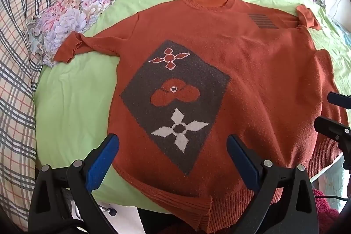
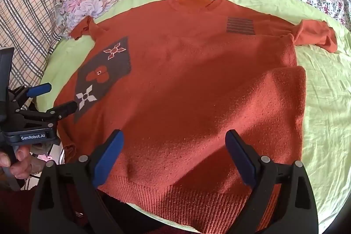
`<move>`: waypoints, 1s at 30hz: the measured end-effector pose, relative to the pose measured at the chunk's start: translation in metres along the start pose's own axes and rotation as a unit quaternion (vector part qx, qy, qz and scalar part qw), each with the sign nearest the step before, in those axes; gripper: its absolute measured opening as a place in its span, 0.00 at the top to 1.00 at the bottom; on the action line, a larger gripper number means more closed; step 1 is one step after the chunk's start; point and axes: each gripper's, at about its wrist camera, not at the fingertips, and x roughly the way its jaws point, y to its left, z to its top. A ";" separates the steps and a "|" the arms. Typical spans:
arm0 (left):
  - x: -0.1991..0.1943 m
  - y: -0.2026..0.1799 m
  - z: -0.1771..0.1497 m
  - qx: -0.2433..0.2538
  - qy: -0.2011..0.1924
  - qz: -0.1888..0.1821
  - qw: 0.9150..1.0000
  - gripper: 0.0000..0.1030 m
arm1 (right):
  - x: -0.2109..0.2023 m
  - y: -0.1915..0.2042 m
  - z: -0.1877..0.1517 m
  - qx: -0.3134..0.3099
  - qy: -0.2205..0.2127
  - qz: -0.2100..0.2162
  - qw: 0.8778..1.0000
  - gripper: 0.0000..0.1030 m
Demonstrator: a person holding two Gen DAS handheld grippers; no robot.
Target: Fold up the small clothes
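Sweater (image 1: pixel 252 71), orange knit, lies spread front-up on the green sheet (image 1: pixel 72 102), its right side edge folded inward. Left hand-held gripper (image 1: pixel 173 155) and right hand-held gripper (image 2: pixel 174 150) both hover over the hem, jaws spread wide, gripping nothing.

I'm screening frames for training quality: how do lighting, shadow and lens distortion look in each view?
Left wrist: even daylight, sweater sharp, fisheye bends the green sheet with dark corners. Right wrist: a broad shadow crosses the sweater, its near hem sunlit; same curved distortion.
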 end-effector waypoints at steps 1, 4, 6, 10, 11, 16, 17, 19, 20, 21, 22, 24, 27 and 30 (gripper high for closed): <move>0.000 0.000 0.000 0.000 0.000 0.000 1.000 0.04 | -0.001 0.000 0.003 0.000 0.002 0.000 1.000 0.09; -0.001 -0.001 0.002 -0.003 -0.002 -0.001 1.000 0.04 | -0.003 0.001 0.002 -0.001 0.002 -0.001 1.000 0.09; -0.001 -0.002 0.003 -0.003 -0.003 -0.001 1.000 0.04 | -0.004 0.002 0.002 -0.002 0.002 -0.001 1.000 0.09; -0.004 -0.004 0.006 -0.002 -0.003 0.001 1.000 0.04 | -0.006 0.002 0.006 0.001 0.002 0.001 1.000 0.09; -0.003 -0.003 0.006 -0.003 -0.003 0.000 1.000 0.04 | -0.007 0.003 0.006 0.000 0.003 0.001 1.000 0.09; -0.004 -0.001 0.005 0.000 -0.007 0.000 1.000 0.04 | -0.003 0.004 0.003 -0.008 0.001 -0.004 1.000 0.09; -0.004 -0.001 0.003 0.001 -0.010 0.000 1.000 0.04 | -0.003 0.004 0.003 -0.008 0.002 -0.004 1.000 0.09; -0.003 -0.001 0.002 0.001 -0.009 -0.001 1.000 0.04 | -0.002 0.005 0.002 -0.012 0.003 -0.008 1.000 0.09; -0.003 -0.001 0.002 0.001 -0.008 -0.001 1.000 0.04 | -0.001 0.007 0.001 -0.015 0.001 -0.012 1.000 0.09; -0.003 -0.001 0.002 0.001 -0.010 -0.001 1.000 0.04 | 0.000 0.006 0.002 -0.014 0.002 -0.012 1.000 0.09; -0.004 -0.001 0.002 0.001 -0.010 -0.001 1.000 0.04 | -0.001 0.007 0.001 -0.020 0.000 -0.020 1.000 0.09; -0.004 -0.002 0.003 0.000 -0.005 -0.005 1.000 0.04 | -0.001 0.006 0.002 -0.019 0.000 -0.017 1.000 0.09; -0.003 -0.002 0.003 0.002 0.002 -0.005 1.000 0.04 | -0.001 0.005 0.003 -0.016 0.000 -0.012 1.000 0.09; -0.002 -0.003 0.004 0.002 0.006 -0.008 1.000 0.04 | 0.000 0.006 0.003 -0.030 -0.002 -0.032 0.999 0.09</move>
